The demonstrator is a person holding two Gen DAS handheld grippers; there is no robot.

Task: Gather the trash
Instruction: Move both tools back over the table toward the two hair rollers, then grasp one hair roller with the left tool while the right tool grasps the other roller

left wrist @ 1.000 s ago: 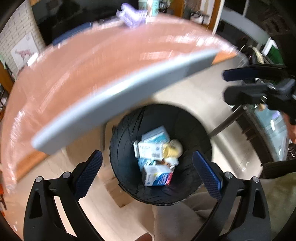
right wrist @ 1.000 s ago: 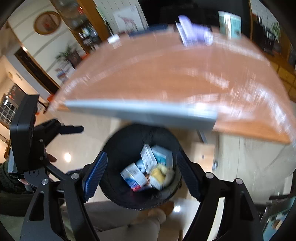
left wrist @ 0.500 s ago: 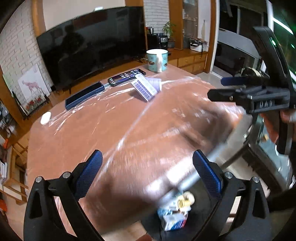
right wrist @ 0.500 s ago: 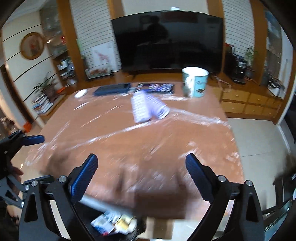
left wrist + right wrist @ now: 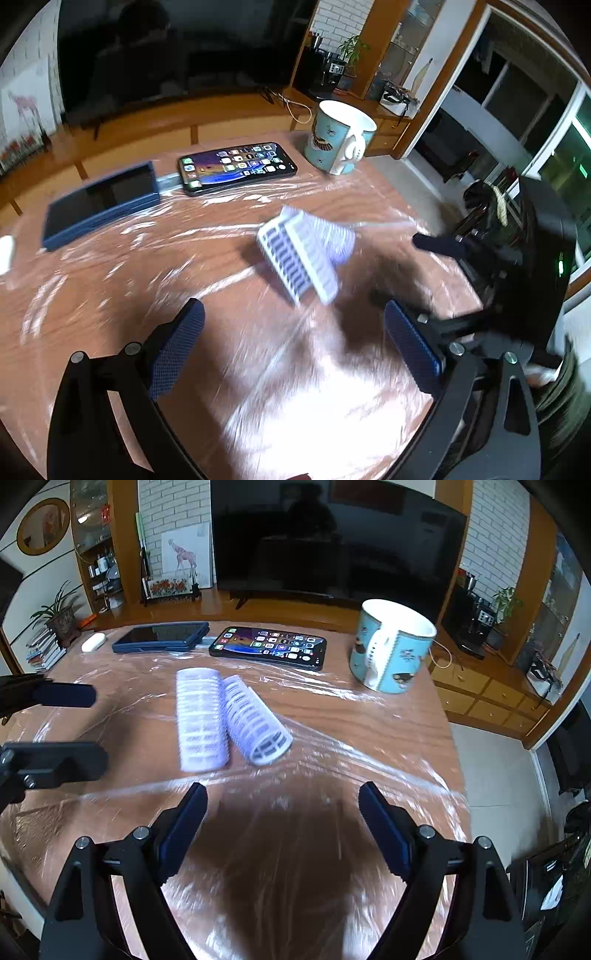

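Two white-and-lilac hair rollers (image 5: 201, 720) lie side by side in the middle of a wooden table (image 5: 369, 731) wrapped in clear film. The right wrist view has them just beyond and left of my right gripper (image 5: 282, 794), whose jaws are closing with nothing between them. In the left wrist view the rollers (image 5: 303, 254) lie just ahead of my left gripper (image 5: 291, 317), which is open and empty. The right gripper's fingers (image 5: 439, 245) show at that view's right edge. The left gripper's fingers (image 5: 62, 694) show at the left of the right wrist view.
At the table's far side lie a lit phone (image 5: 269, 646), a dark blue tablet case (image 5: 160, 637) and a small white object (image 5: 93, 642). A blue mug (image 5: 391, 653) stands at the far right corner. The table's right edge drops to a tiled floor.
Both grippers have come up from over the black bin of trash below the table edge to above the tabletop, closer to the rollers. The bin has dropped out of view.
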